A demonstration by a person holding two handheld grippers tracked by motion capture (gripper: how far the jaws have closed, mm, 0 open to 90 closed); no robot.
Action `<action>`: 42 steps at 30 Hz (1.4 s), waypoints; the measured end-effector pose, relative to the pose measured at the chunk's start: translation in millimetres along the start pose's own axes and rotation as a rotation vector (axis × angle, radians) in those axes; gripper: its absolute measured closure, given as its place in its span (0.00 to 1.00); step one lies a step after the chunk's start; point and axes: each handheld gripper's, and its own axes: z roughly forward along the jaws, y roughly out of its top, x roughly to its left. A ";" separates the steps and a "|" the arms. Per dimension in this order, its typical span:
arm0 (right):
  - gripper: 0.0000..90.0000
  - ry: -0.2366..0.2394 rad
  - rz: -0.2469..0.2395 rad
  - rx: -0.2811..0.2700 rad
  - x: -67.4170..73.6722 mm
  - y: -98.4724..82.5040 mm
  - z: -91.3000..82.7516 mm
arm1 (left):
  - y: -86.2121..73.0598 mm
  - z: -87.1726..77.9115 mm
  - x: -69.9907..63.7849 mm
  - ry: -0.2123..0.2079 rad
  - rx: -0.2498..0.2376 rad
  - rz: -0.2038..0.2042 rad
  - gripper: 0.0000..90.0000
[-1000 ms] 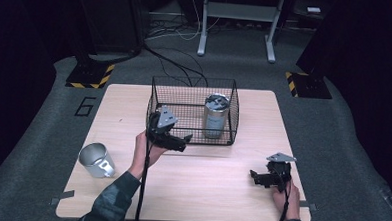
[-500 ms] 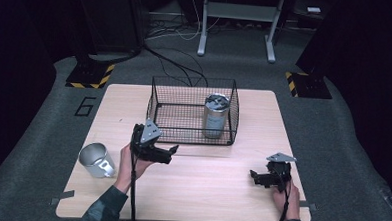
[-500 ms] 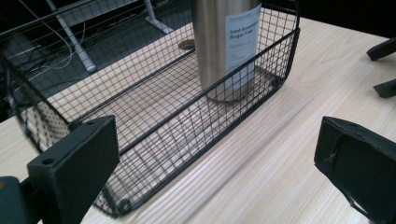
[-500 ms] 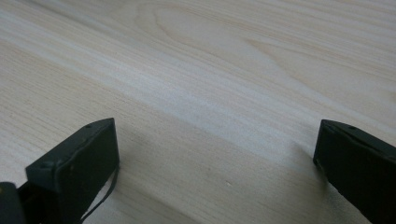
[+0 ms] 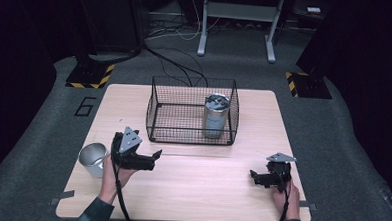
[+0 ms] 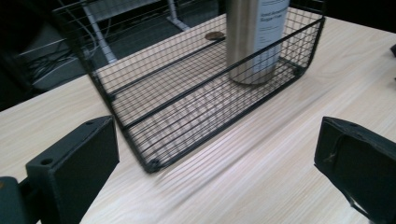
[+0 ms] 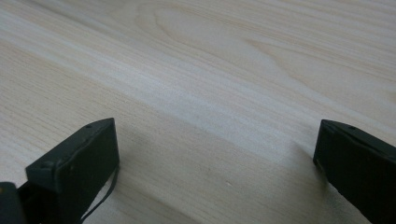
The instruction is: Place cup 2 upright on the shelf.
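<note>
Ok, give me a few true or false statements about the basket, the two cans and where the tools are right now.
1. The tall can stands upright inside the wire basket. True.
2. The left tool grips the short can. False: its jaws are open and empty, with that can beside it on the table.
3. The right tool is open above bare wood. True.
4. The short can is in the basket. False: it stands outside, near the table's left edge.

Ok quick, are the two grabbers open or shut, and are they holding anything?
Left gripper: open, holding nothing, jaws wide apart in front of the wire basket.
Right gripper: open, holding nothing, over the bare table.
</note>
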 end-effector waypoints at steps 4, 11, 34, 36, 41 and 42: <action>0.00 0.000 0.001 0.000 0.0 0.0 0.0 | -5.1 -12.5 5.9 0.030 -0.009 -0.013 0.00; 0.00 0.000 0.002 0.001 0.0 0.0 0.0 | -16.8 -36.8 27.7 0.083 -0.036 -0.077 0.00; 0.00 0.000 0.003 -0.003 0.0 -0.1 0.2 | -71.9 -67.6 82.1 0.266 0.008 -0.210 0.00; 0.00 0.000 0.002 -0.001 0.0 0.0 0.0 | -77.8 -66.6 85.7 0.272 0.006 -0.224 0.00; 0.00 -0.001 0.002 -0.002 0.0 -0.1 0.1 | -92.5 -61.8 93.2 0.282 0.019 -0.263 0.00; 0.00 -0.001 0.003 -0.002 0.0 -0.1 0.1 | -95.0 -60.5 94.2 0.281 0.022 -0.270 0.00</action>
